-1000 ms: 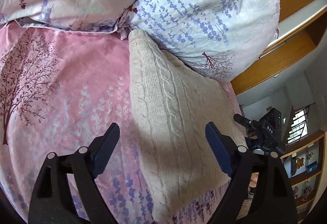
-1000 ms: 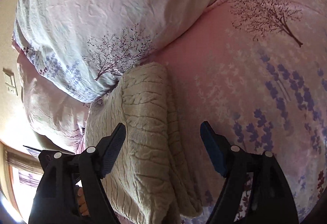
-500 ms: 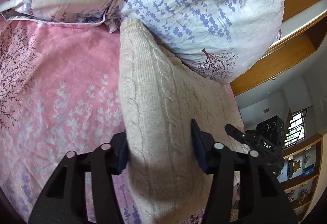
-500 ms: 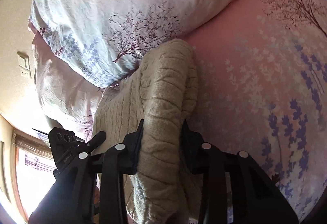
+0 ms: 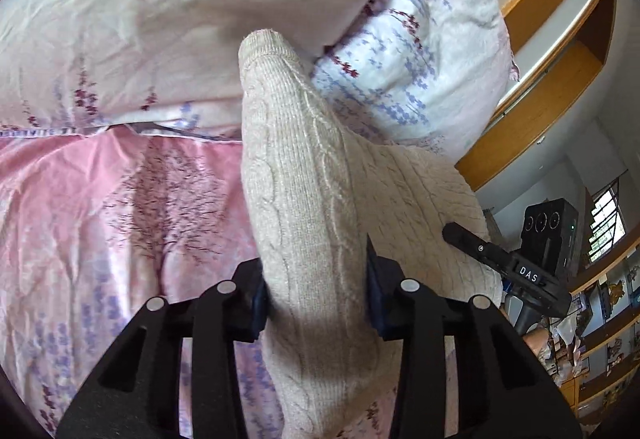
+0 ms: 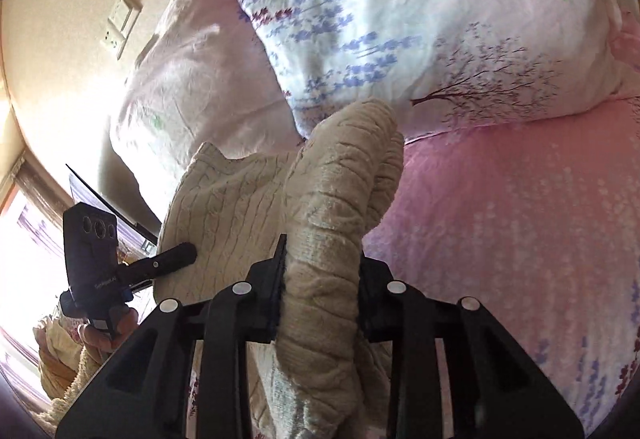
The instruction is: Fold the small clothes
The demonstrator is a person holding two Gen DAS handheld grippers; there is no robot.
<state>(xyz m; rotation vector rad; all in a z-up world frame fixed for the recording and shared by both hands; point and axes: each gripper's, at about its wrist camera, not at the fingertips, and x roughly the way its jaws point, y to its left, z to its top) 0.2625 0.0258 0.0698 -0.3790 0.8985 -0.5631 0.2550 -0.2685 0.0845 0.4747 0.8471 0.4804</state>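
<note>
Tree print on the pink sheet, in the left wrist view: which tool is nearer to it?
Left. The left tool, shut on the cable-knit sweater, is just beside the tree print; the right tool is beyond the sweater's raised fold, on its far side.

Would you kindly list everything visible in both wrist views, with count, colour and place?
knit sweater: one, beige cable-knit, bunched on the bed, clamped by both grippers.
bedsheet: one, pink with tree and lavender print, beneath the sweater.
pillows: at least two, white-pink floral, behind the sweater.
wall switch plate: one, white, on cream wall.
wooden shelving: brown, far side, left view.
left gripper: black, blue pads, shut on the sweater.
right gripper: black, shut on the sweater.
</note>
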